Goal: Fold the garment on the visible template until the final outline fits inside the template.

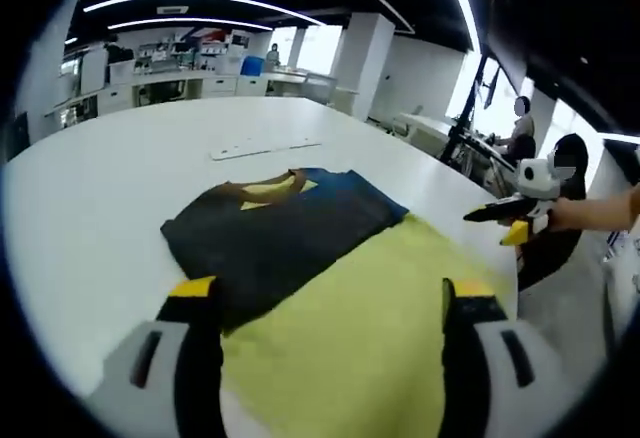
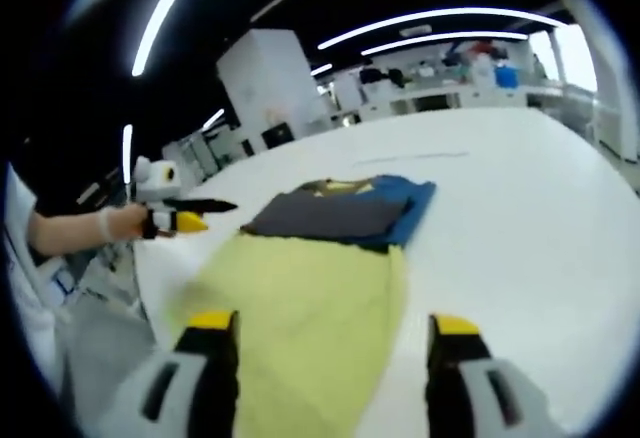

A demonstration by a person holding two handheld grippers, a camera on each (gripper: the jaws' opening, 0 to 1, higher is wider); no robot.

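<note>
Yellow-green matte sheet, the template (image 1: pixel 370 338), lay flat on the smooth white table (image 1: pixel 100 188), running from the 6 o'clock edge of the left gripper view up toward centre. On its far end sat the garment (image 1: pixel 275 233): soft dark fabric folded into a rough rectangle w/ a blue layer (image 1: pixel 355 193) showing along its 1 o'clock side and a yellow patch at the collar. In the right gripper view the garment (image 2: pixel 335 213) lay at centre, at the template's (image 2: pixel 300 318) 12 o'clock end, blue edge hanging past the template toward 3 o'clock.

Left gripper (image 1: pixel 330 303) had jaws spread wide apart, yellow-tipped, nothing between them, above the template's near part. Right gripper (image 2: pixel 335 333) likewise spread and empty; it also appeared at 3 o'clock in the left gripper view (image 1: pixel 510 220), held in a hand (image 1: pixel 575 213) off the table's edge.

Plenty of bare table around the fabric; a thin flat white strip (image 1: pixel 265 148) lay beyond the garment at 12 o'clock.
</note>
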